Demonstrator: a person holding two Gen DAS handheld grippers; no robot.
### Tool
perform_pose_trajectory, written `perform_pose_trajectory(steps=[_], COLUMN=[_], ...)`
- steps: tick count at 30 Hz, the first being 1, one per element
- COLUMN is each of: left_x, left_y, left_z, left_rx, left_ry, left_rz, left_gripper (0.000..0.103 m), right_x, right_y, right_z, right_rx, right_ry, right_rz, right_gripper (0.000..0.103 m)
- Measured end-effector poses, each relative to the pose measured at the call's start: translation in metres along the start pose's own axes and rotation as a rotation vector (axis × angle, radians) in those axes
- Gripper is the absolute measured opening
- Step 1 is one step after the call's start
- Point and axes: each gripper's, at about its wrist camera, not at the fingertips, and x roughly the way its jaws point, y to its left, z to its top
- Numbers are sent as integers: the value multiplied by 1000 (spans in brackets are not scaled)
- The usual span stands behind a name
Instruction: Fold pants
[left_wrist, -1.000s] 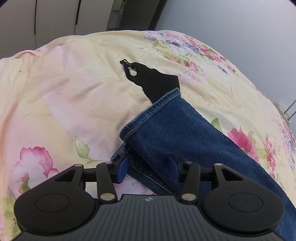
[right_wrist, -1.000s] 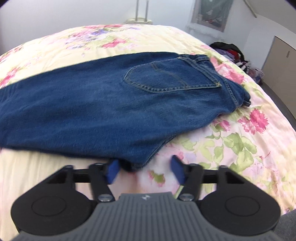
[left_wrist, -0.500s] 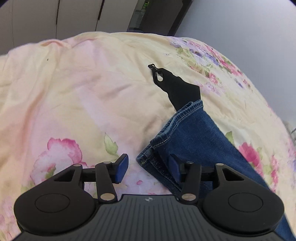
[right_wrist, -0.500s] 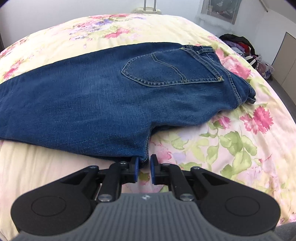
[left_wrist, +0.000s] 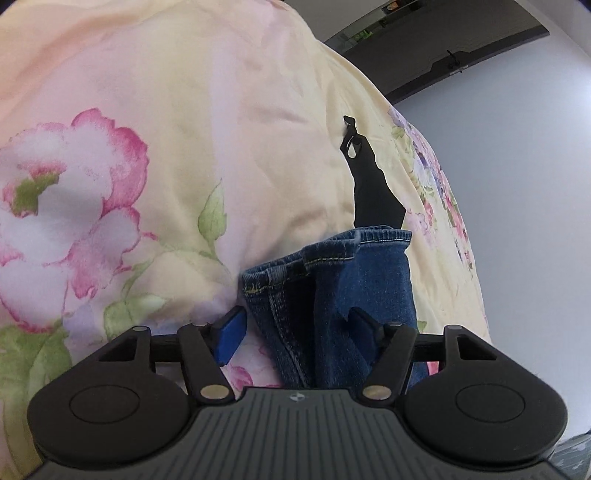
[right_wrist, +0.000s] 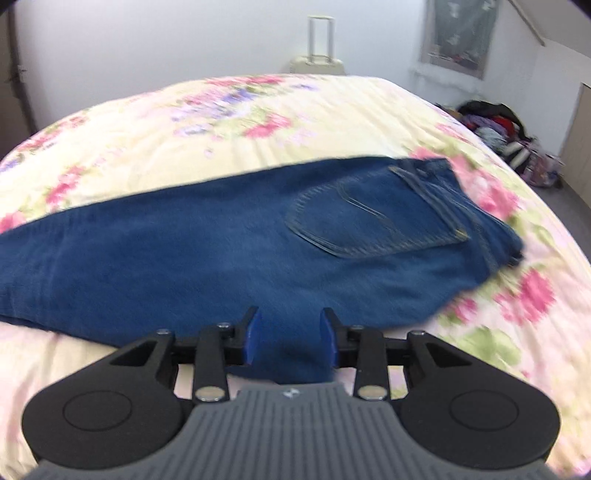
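Blue jeans (right_wrist: 184, 251) lie folded leg on leg across a floral bed cover (right_wrist: 122, 147), back pocket (right_wrist: 373, 221) up and waist to the right. In the right wrist view my right gripper (right_wrist: 290, 336) hangs over their near edge. Its jaws are opening, and a tongue of denim fills the gap between the blue pads. In the left wrist view the leg hems (left_wrist: 332, 266) point away from me. My left gripper (left_wrist: 297, 328) straddles them low over the bed, its jaws opening. One pad sits left of the denim, the other over it, neither pressing.
A black piece of cloth or strap (left_wrist: 369, 192) lies on the cover just beyond the hems. A pale suitcase (right_wrist: 317, 62) stands behind the bed by the wall. A heap of clothes (right_wrist: 495, 125) sits on the floor at the right. The bed's edges fall away on both sides.
The left gripper sank toward the hems, rolled, and its jaws spread. The right gripper's jaws pinched almost shut at the jeans' near corner, then widened as it rose and moved over the denim.
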Motion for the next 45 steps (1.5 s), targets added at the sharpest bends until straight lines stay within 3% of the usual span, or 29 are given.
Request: perform_pose_trajectory(steps=[4,7,13,16,18,20,24,27,34,40,45], left_x=[4,2,-11,-24,-30,-38,-66,-96,-167,-190,-170], left_y=[-12,-17,-34,-42,-51,-65,-107,-151,-266,-338,-360], left_z=[-7,-5,-2,2,2,0,-10,-28,-124,-259,-381], left_rx=[122,158,255,277,298,331,431,555,909,1244,1514], left_ry=[-56,-64,-92,-105,-117,-141,-216,-282,-426,-500,-453], left_rz=[82,72,79,57,48,49,20,-25,-132,-176,-210], left_gripper=[44,27,10,9,8,8,7,4,4,5,5], right_x=[23,41,70,82,97,107,108,93,53,22,12], right_y=[37,79,169,198,205,207,203,179,86,11,-45], right_z=[17,27,26,11,-4,-15,-4,5,22,34,38], right_rx=[-28,-71,-169,-226,-249,-287,-261,-170,7,100,173], right_ry=[5,1,5,22,85,87,140,158,168,118,105], right_rz=[157,286,482,463,440,430,430,460,451,459,488], right_gripper=[31,31,29,30,30,30,28,28,30,31,40])
